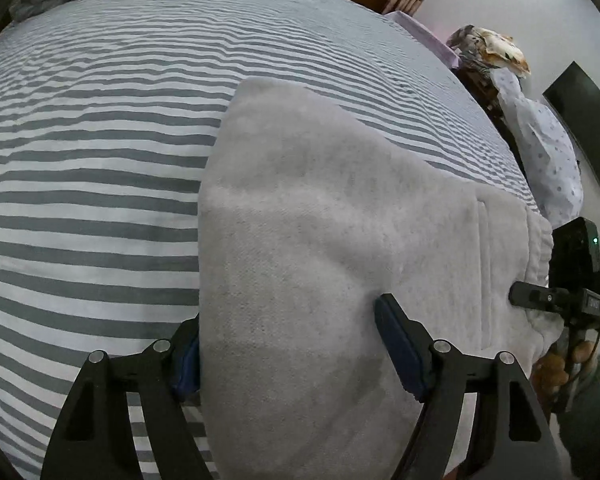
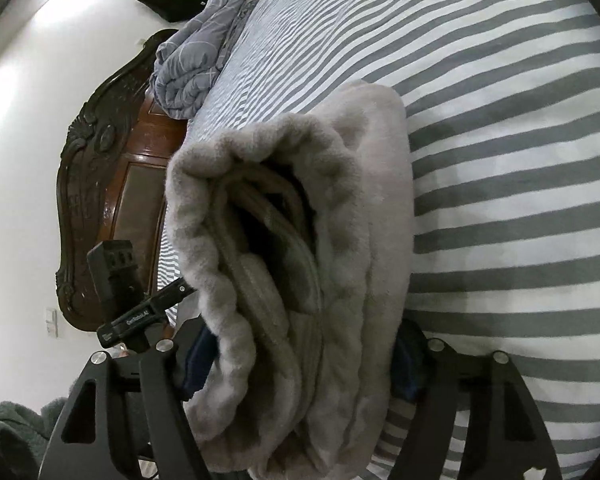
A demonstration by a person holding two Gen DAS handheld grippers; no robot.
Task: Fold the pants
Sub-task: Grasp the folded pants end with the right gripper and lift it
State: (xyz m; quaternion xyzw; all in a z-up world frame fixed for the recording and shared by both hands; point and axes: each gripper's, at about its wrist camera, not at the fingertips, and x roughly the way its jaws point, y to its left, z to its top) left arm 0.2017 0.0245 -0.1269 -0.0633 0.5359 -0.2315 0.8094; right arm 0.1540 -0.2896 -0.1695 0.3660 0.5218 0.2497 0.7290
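Both hand-held grippers clamp the folded pants (image 1: pixel 320 240): left hand-held gripper (image 1: pixel 288 352) on the flat side, right hand-held gripper (image 2: pixel 300 360) on the thick waistband end, jaws wide. Bundle held over the striped bed (image 1: pixel 100 160) so layers stay stacked.

My left wrist camera looks steeply down, close over the folded pants (image 1: pixel 320 220). My right camera faces their waistband end (image 2: pixel 292 240). Both share the striped bed (image 1: pixel 92 160).
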